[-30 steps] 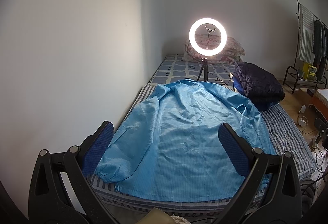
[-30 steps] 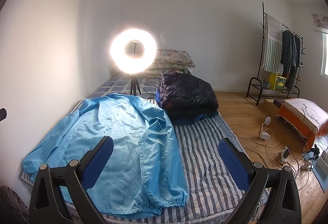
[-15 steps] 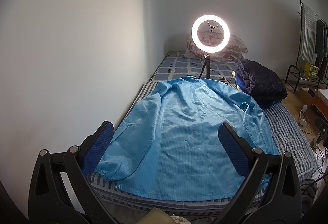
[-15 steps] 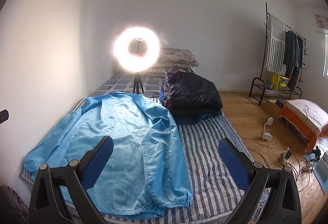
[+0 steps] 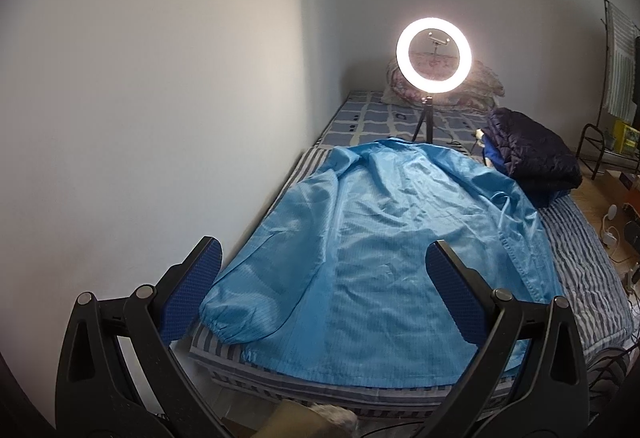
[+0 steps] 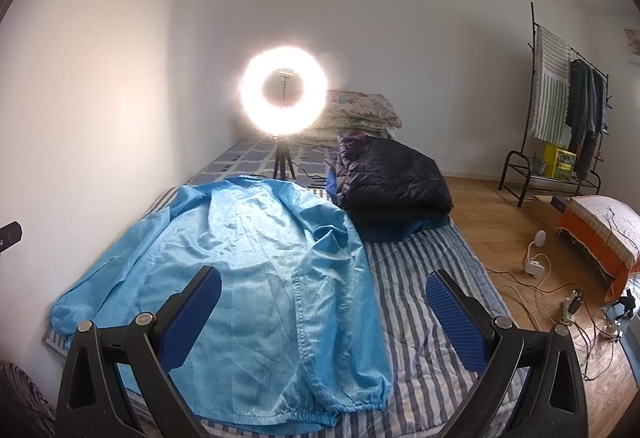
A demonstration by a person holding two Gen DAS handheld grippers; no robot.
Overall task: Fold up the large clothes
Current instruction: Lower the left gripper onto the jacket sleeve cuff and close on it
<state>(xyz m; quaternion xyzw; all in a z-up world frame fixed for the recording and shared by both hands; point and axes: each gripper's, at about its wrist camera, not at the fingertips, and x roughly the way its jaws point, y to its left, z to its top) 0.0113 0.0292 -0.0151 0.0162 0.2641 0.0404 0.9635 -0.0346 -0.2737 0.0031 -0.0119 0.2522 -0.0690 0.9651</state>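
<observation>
Left gripper (image 5: 323, 292) and right gripper (image 6: 323, 310), each with blue textured pads (image 5: 192, 288) spread wide and holding nothing, hover above the near end of the bed (image 6: 432, 302). Compared with the earlier frames, both views have shifted slightly; the blue jacket (image 5: 384, 258) lies unchanged. The jacket, thin, glossy and wrinkled with elastic cuffs, is spread flat on the bed's striped cover, a dark quilted bundle (image 6: 394, 181) and ring light (image 5: 434, 55) beyond it
</observation>
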